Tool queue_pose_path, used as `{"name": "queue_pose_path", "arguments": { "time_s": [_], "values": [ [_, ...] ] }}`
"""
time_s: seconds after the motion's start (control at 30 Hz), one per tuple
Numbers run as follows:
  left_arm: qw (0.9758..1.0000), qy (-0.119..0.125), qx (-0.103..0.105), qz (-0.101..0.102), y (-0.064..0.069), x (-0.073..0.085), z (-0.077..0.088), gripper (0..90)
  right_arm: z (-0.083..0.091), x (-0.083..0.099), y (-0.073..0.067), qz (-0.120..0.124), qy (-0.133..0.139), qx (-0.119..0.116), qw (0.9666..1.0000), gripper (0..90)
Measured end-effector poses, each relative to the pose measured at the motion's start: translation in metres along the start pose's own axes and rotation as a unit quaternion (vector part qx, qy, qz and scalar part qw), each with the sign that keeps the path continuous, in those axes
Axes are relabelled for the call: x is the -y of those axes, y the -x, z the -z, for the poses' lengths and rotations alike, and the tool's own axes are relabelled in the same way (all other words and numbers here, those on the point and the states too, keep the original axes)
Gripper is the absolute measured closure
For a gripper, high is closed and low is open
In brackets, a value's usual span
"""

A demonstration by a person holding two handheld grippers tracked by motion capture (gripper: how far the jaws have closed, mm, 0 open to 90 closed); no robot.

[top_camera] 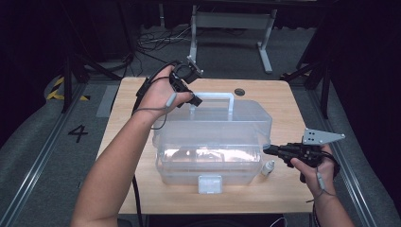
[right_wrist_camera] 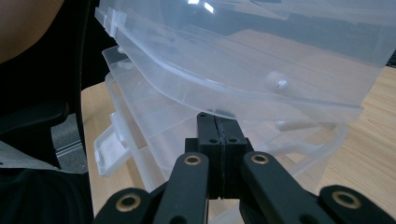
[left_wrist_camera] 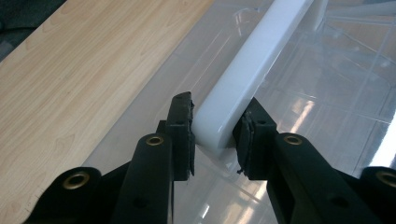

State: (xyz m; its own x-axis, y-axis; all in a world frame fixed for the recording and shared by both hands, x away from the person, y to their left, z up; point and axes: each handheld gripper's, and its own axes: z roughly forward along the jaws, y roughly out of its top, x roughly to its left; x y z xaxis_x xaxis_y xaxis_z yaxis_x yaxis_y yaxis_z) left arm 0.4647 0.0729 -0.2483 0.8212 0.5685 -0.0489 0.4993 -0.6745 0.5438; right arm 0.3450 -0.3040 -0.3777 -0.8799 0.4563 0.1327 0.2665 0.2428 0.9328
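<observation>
A clear plastic storage box (top_camera: 208, 163) stands in the middle of the wooden table (top_camera: 142, 189), its lid (top_camera: 246, 120) tilted up off the base. My left gripper (top_camera: 194, 100) is shut on the left end of the lid's white handle (top_camera: 215, 96). In the left gripper view the pads press both sides of the handle (left_wrist_camera: 252, 70), with my left gripper (left_wrist_camera: 215, 135) over the clear lid (left_wrist_camera: 327, 93). My right gripper (top_camera: 267, 150) is at the box's right end, shut and empty. In the right gripper view its tips (right_wrist_camera: 218, 123) sit just under the raised lid's edge (right_wrist_camera: 233, 65), over the base (right_wrist_camera: 149, 126).
A small white bottle (top_camera: 268, 168) stands on the table beside the box's right front corner, just below my right gripper. A white latch (top_camera: 210, 183) hangs at the box's front. A dark round hole (top_camera: 239, 91) is in the table behind the lid. The floor drops off past every table edge.
</observation>
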Motion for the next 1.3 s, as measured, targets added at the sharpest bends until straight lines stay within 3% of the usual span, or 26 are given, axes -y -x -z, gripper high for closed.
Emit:
{"name": "queue_pose_path", "arguments": {
  "time_s": [0.07, 0.13, 0.3, 0.4, 0.43, 0.7, 0.9, 0.97, 1.03, 1.3],
  "values": [
    [1.0, 0.0, -0.001, -0.009, 0.001, 0.0, 0.0, 69.6, 0.0, 0.0, 0.0, 0.0, -0.001, 0.001, 1.0, 90.0],
    [0.9997, 0.005, -0.01, -0.022, 0.003, 0.002, 0.0, 60.8, -0.002, 0.0, 0.002, 0.0, -0.004, -0.001, 1.0, 90.0],
    [0.9988, 0.033, -0.01, -0.036, 0.008, 0.006, 0.01, 48.3, -0.003, -0.002, 0.002, 0.005, -0.007, -0.001, 1.0, 90.0],
    [0.9973, 0.057, -0.013, -0.044, 0.01, 0.011, 0.022, 44.3, -0.004, -0.003, 0.002, 0.007, -0.007, -0.003, 0.9999, 90.0],
    [0.9953, 0.081, -0.021, -0.048, 0.011, 0.014, 0.029, 43.9, -0.005, -0.004, 0.002, 0.009, -0.006, -0.005, 0.9999, 90.0],
    [0.9921, 0.121, -0.025, -0.02, 0.01, 0.037, 0.06, 44.8, -0.005, -0.011, 0.003, 0.014, 0.0, -0.001, 0.9999, 90.0],
    [0.9911, 0.13, -0.028, 0.0, 0.011, 0.053, 0.073, 48.2, -0.005, -0.015, 0.004, 0.012, 0.003, 0.005, 0.9999, 90.0],
    [0.989, 0.145, -0.028, 0.005, 0.013, 0.061, 0.08, 51.9, -0.005, -0.017, 0.005, 0.01, 0.003, 0.008, 0.9999, 90.0],
    [0.988, 0.152, -0.027, 0.008, 0.015, 0.068, 0.086, 52.5, -0.006, -0.019, 0.005, 0.009, 0.003, 0.01, 0.9999, 90.0],
    [0.9877, 0.153, -0.03, 0.01, 0.016, 0.083, 0.096, 55.2, -0.008, -0.027, 0.008, 0.008, 0.009, 0.017, 0.9998, 90.0]
  ]
}}
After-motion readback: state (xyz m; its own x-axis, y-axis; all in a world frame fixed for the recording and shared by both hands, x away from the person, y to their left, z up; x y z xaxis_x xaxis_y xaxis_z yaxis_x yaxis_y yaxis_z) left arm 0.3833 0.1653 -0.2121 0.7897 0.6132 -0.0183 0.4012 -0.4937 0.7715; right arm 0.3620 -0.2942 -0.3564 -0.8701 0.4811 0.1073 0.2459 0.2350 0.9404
